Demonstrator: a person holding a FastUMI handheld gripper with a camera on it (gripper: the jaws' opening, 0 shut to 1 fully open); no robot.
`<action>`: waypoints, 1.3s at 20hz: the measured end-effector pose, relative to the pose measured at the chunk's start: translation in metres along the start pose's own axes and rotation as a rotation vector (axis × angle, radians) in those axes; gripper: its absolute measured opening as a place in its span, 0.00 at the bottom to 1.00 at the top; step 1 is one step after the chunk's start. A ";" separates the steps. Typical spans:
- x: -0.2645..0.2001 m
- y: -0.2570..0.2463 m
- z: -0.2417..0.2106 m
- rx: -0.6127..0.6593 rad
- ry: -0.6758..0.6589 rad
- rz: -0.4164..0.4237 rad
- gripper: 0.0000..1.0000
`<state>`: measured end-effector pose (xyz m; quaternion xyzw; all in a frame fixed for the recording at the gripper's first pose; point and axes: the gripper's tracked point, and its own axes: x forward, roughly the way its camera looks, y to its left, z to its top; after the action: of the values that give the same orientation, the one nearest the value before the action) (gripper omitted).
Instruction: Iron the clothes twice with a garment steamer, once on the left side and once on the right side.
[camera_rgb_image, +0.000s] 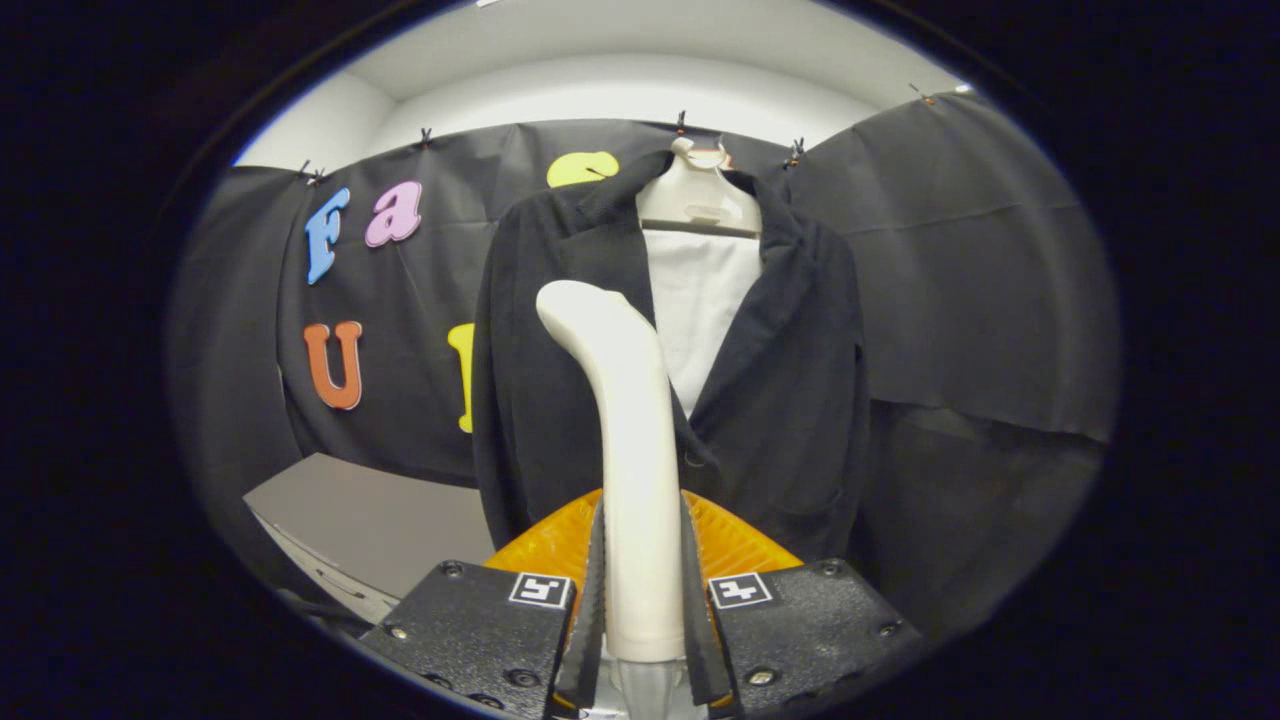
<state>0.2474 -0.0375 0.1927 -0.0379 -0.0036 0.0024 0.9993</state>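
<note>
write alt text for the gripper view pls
The gripper is shut on a white plastic garment steamer, held upright before a black jacket over a white shirt on a white hanger. A grey table stands beside the jacket.

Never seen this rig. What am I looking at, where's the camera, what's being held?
No robot arm here: a person carries handheld tongs with a fisheye camera mounted on them, looking forward along the two black fingers. Those fingers are shut on the white plastic garment steamer handle, which rises ahead between them and bends at the top. Beyond it hangs a black jacket over a white shirt on a white plastic hanger. Beside the jacket stands a grey table. The orange ribbed part just behind the fingers looks like part of the tongs.
</note>
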 end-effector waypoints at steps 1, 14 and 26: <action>-0.001 0.002 -0.006 0.000 0.006 -0.006 0.37; -0.004 0.009 -0.082 -0.011 0.153 -0.043 0.37; 0.003 0.003 -0.161 0.011 0.292 -0.077 0.37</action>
<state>0.2515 -0.0469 0.0325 -0.0320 0.1403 -0.0412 0.9887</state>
